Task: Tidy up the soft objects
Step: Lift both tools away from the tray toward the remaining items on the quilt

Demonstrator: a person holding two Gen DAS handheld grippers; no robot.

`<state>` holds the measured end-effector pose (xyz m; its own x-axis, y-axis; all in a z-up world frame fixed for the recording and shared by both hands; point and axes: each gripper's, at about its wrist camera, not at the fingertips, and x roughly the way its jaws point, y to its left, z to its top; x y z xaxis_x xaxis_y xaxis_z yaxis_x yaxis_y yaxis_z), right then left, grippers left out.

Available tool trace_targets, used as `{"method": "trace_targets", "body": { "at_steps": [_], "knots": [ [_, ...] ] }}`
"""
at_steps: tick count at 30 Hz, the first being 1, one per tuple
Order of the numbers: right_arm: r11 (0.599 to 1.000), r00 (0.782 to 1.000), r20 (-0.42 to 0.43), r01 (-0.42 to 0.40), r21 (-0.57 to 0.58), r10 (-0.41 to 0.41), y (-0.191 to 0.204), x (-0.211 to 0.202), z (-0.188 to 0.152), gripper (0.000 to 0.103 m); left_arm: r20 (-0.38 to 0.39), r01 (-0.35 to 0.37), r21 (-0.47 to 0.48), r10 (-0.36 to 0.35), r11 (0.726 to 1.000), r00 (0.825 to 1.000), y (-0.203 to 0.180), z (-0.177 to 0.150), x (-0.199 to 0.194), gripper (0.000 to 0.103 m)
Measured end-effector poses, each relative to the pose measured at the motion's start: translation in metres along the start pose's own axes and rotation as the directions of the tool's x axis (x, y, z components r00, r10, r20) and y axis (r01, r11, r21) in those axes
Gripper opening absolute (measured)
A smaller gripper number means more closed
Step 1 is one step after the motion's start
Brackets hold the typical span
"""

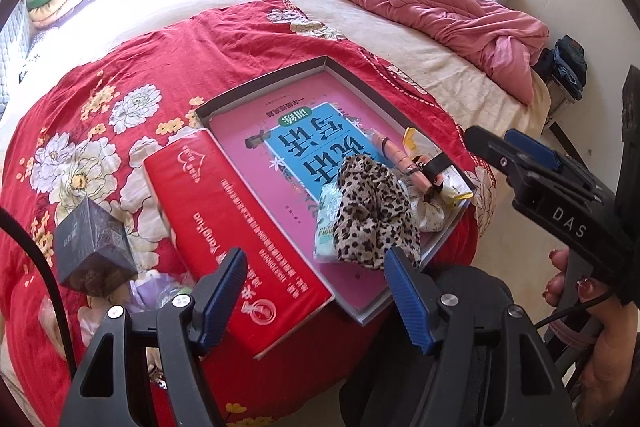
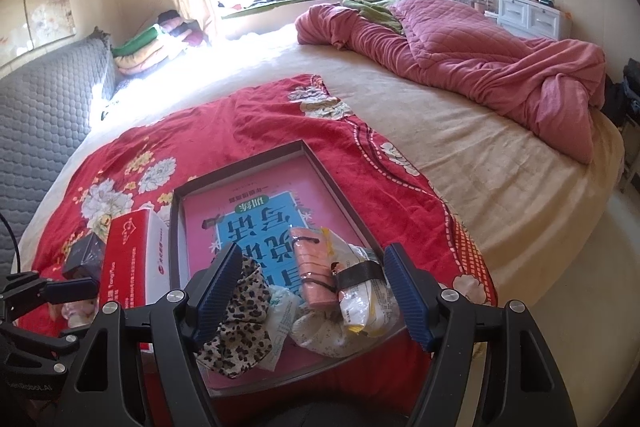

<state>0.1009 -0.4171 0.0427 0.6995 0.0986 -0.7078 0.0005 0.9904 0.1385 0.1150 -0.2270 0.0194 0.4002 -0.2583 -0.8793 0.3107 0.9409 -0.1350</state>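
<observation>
Several soft items [image 2: 320, 303] beside red box [image 1: 240, 247]

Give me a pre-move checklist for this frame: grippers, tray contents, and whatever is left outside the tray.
1. Left gripper open with nothing between its pads: ok.
2. Right gripper open and empty: ok.
3. Leopard-print cloth lies inside the tray: ok.
4. Pink roll and banded packet rest inside the tray: ok.
5. Red tissue pack leans on the tray's edge, not inside: not ok.
6. Dark box lies outside the tray on the red quilt; whether it is soft: cannot tell.
</observation>
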Motion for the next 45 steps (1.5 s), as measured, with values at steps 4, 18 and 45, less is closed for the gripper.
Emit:
{"method": "trace_targets", "body": {
  "at_steps": [4,18,45],
  "knots": [
    [1.000,1.000,0.023,-0.008,-0.016,0.009,0.009,-0.009,0.004,0.075,0.016,-0.013,-0.001,0.013,1.000,1.000,0.004,-0.005,-0.009,0.070],
    [0.993,0.995,0.064,-0.065,-0.101,0.072,0.046,-0.034,0.010,0.078,0.066,-0.044,-0.054,0.047,0.998,0.997,0.030,-0.016,-0.035,0.078],
    [0.926,0.971,-0.008,-0.231,-0.297,0.240,0.139,-0.042,-0.006,0.078,0.076,-0.090,-0.258,0.113,0.962,0.991,0.112,-0.063,-0.066,0.079]
  ]
}}
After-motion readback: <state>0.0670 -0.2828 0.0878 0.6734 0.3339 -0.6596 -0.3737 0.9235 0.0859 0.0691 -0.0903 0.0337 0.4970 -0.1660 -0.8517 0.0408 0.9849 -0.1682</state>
